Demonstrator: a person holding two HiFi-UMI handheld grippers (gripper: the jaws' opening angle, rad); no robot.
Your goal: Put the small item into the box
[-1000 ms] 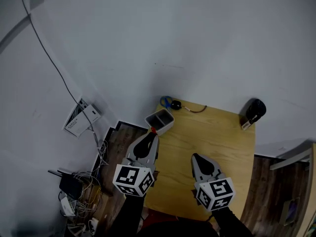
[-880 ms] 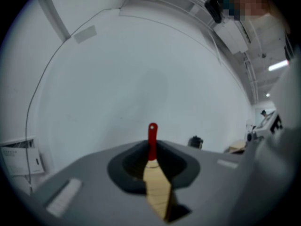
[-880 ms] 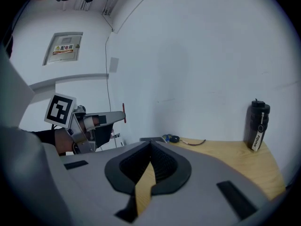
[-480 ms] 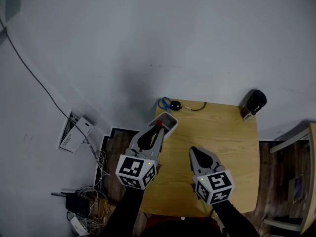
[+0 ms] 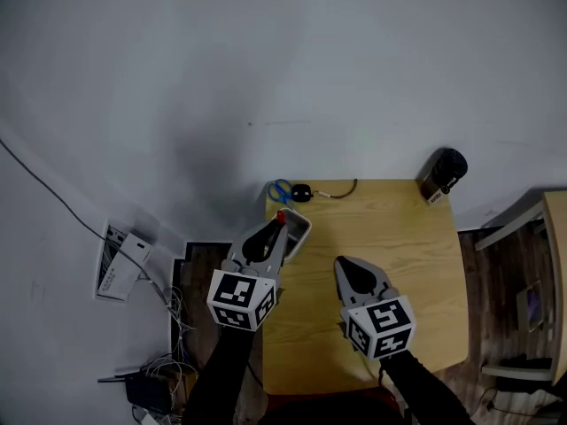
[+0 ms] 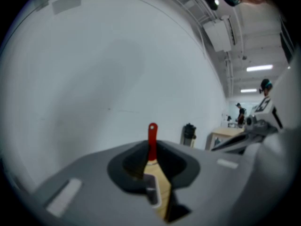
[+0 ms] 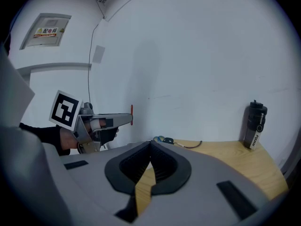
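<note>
One red item (image 6: 152,136), L claw (image 5: 279,224), prob. over box (image 5: 305,229)

Setting: indoor lab or test workroom — not a home.

Evidence:
- bare white wall (image 5: 266,60)
- small wooden bench (image 5: 390,264) set against that wall
- dark plank floor (image 5: 505,273)
- loose tangle of cables (image 5: 164,370) on the floor
- white box (image 5: 120,262) low by the wall, with a thin cable (image 5: 53,197) running up from it
- posted notice (image 7: 47,31) on the wall
- ceiling strip lights (image 6: 258,68) and a boxed ceiling unit (image 6: 218,34)
- second table (image 6: 223,134) well beyond, with a person (image 6: 240,111) standing near it — a shared hall
</note>
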